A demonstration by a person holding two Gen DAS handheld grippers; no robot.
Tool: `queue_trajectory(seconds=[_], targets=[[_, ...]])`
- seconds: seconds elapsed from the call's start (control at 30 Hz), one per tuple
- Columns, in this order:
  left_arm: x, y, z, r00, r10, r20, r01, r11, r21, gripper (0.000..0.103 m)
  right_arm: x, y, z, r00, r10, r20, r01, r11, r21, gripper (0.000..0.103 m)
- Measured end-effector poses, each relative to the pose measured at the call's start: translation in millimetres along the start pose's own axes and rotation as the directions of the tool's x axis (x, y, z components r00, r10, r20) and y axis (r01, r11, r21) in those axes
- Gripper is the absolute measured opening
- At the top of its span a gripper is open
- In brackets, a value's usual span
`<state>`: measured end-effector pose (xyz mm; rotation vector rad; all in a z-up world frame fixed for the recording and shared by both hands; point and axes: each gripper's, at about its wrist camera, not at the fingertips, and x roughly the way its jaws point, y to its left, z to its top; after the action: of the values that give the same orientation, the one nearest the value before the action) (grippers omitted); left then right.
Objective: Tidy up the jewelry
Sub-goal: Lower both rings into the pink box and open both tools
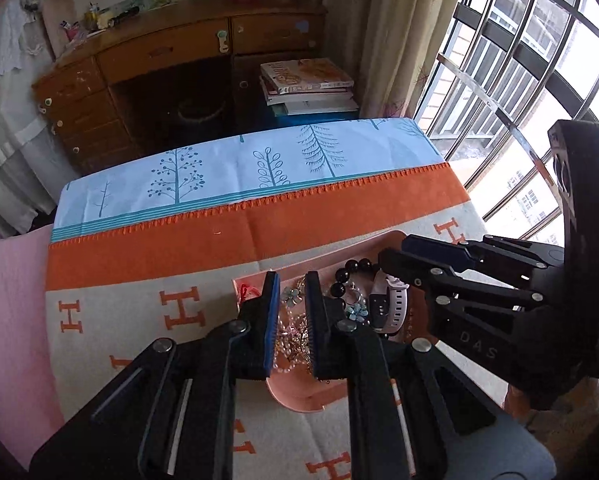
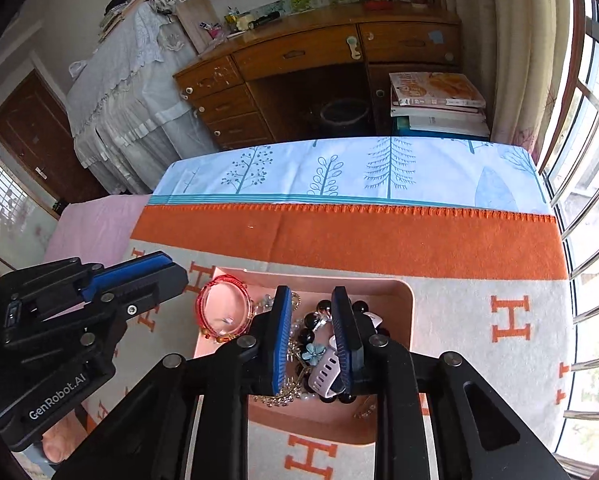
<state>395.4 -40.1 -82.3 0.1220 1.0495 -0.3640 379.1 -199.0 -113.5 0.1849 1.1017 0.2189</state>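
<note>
A pink tray [image 2: 403, 292] sits on the blanket and holds a pile of jewelry: a red bangle [image 2: 223, 308], a black bead bracelet [image 2: 313, 322], a blue flower piece [image 2: 313, 352], a white-strapped watch [image 2: 325, 372] and pale bead chains [image 2: 283, 394]. My right gripper [image 2: 313, 308] is open over the black beads and the watch, above the pile. My left gripper [image 1: 291, 284] is open over the bead chains [image 1: 289, 340] and blue flower [image 1: 291, 294] in the tray [image 1: 299, 396]. The watch [image 1: 391, 300] lies right of it. Neither gripper holds anything.
The tray rests on an orange and cream blanket with H letters [image 2: 511, 316] over a tree-print cloth [image 2: 339, 172]. A wooden desk [image 2: 307, 64] and stacked books [image 2: 435, 100] stand behind. A barred window [image 1: 531, 60] is on the right.
</note>
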Motion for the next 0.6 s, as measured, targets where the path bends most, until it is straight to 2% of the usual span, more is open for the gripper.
queue_trajectory(seconds=[0.23, 0.43, 0.6], targets=[[-19.8, -9.0, -15.7, 0.999, -0.004, 0.049, 0.002, 1.000, 0.029, 0.011, -15.2, -9.3, -21.0, 0.999, -0.011, 0.033, 0.011, 1.000, -0.004, 0.032], [-60.3, -29.8, -32.6, 0.992, 0.074, 0.097, -0.079, 0.996, 0.042, 0.011, -61.7, 0.9, -44.9, 0.997, -0.004, 0.081, 0.008, 0.999, -0.040, 0.034], [-95.3, -49.4, -59.3, 0.989, 0.080, 0.120, -0.086, 0.995, 0.044, 0.012, -108.2, 14.8, -73.1, 0.991, -0.022, 0.131, 0.031, 0.997, -0.071, 0.035]])
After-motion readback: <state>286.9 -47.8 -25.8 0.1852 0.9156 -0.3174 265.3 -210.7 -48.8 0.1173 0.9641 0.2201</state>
